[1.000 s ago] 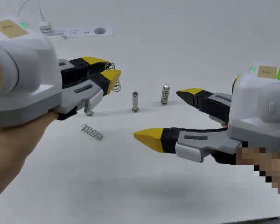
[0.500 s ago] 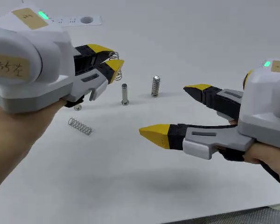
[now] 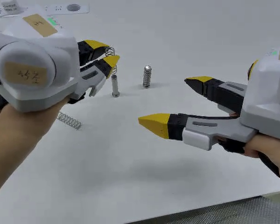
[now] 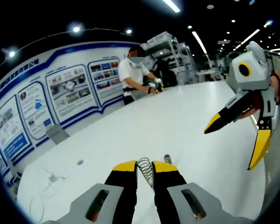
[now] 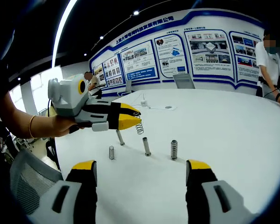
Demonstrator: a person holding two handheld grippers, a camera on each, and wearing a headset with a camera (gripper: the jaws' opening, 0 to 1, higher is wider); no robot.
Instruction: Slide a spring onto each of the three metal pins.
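My left gripper [image 4: 144, 166] pinched a small coiled steel spring [image 5: 139, 128] between its yellow tips, near the bare upright steel pin [image 3: 115, 86]. My right gripper [image 3: 173, 101] hung spread and empty. The spring-sleeved steel pin [image 3: 147, 76] and a loose steel spring [image 3: 68, 120] sat on the white table [image 3: 130, 177], which lay open around them, its front edge close under my right hand. I couldn't read the handwriting on the tan sticker [image 3: 23, 74].
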